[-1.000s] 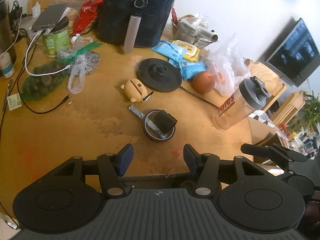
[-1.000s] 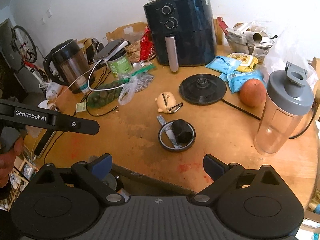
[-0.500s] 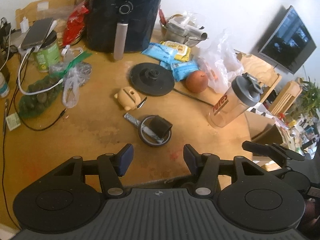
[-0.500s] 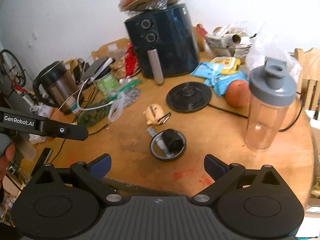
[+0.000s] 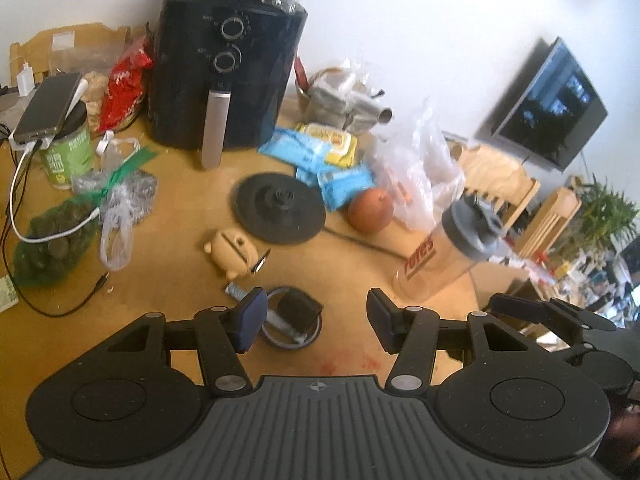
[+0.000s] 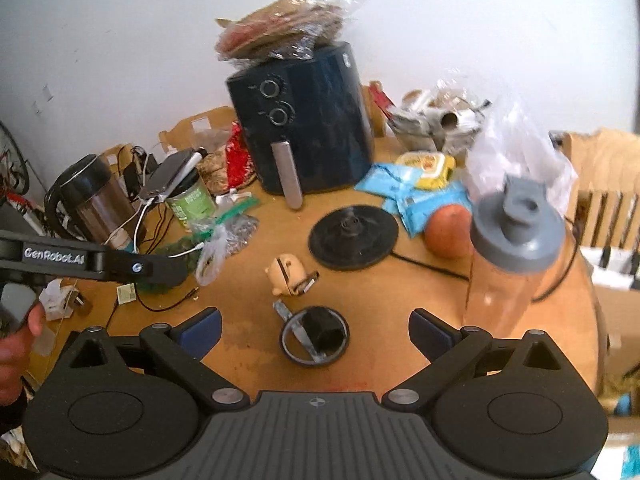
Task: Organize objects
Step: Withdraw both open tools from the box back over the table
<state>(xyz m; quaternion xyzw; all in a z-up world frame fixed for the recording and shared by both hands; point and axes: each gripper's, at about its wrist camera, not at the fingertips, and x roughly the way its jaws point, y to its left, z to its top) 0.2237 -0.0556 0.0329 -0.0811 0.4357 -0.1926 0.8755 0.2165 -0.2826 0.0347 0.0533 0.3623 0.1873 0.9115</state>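
Both our tools, left (image 5: 313,316) and right (image 6: 315,330), hang released and empty above the bench (image 6: 400,300). Clutter sits crowded around the air fryer (image 6: 304,120). We judge the tall shaker bottle (image 6: 510,256), right of it, could tip if brushed.

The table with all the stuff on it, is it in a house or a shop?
Most likely a home, a dining or kitchen corner. The wooden table holds an air fryer, an electric kettle and an orange, and a television hangs on the wall.
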